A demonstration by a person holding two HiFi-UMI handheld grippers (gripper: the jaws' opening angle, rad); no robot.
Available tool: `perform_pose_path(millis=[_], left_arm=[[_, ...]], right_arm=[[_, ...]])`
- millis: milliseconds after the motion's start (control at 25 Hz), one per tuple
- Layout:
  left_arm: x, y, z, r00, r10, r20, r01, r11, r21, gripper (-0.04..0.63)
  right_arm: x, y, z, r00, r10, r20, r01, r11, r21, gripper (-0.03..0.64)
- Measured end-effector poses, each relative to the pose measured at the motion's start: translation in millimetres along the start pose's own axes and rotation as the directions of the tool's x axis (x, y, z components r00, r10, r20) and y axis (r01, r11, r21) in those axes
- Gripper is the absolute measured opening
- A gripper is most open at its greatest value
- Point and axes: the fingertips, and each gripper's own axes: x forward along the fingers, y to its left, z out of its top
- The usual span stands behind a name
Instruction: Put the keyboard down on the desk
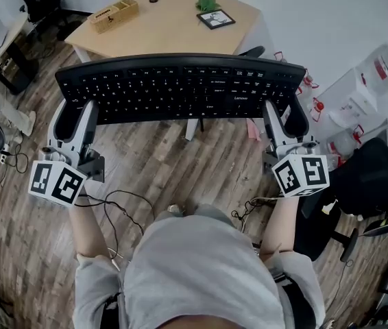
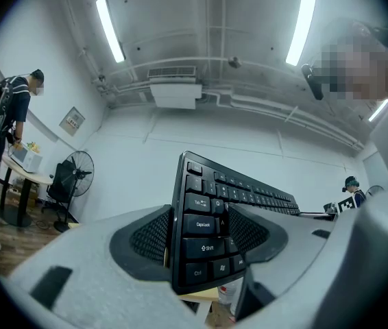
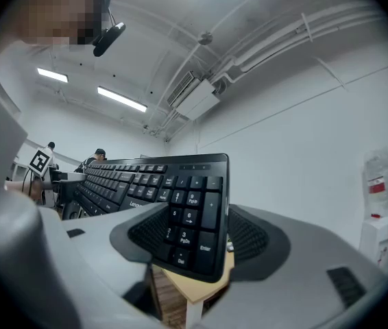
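**Step in hand:** carrying. The keyboard (image 1: 180,88) is held in the air by both ends, keys up and level across the scene, and is not yet on the desk (image 1: 173,26). In the head view it covers the desk's near edge. The right gripper view shows a corner of wooden top and a white leg below the keyboard's end, so I judge it to be raised at about the desk's near edge rather than resting on it.

**Left gripper** (image 1: 77,112): the jaws stand wide and are clamped on the keyboard's left end. In the left gripper view the Caps Lock and Shift end (image 2: 204,228) sits between the pads, one pad on the underside and one on the keys.

**Right gripper** (image 1: 284,118): the same grip on the number-pad end (image 3: 190,211), jaws wide with the pads against both faces.

**Desk condition:** a wooden organiser (image 1: 114,14) sits far left, with a potted plant (image 1: 208,3) and a framed picture (image 1: 216,19) far right. The middle and near part looks free.

**Next move, in my judgement:**
- Carry the keyboard forward over that free part, short of the picture frame.
- Lower both ends evenly until the underside bears on the top.
- Only then let both pairs of jaws go. Uneven lowering could tip one end.
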Motion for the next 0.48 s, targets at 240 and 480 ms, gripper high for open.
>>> perform_pose_path(millis=[240,480], left_arm=[[0.1,-0.1,1.2,1.0,-0.013,0.022,0.013,1.0,0.019,0.255],[-4.7,-0.7,3.9,0.998,-0.008,0.057,0.007,1.0,0.021,0.255]], right_arm=[[-2.3,1.0,-2.4,1.0,-0.009,0.029,0.009,1.0,0.006,0.249],[-0.5,2.4,5.0,0.999,0.002,0.054,-0.001,1.0,-0.018,0.249]])
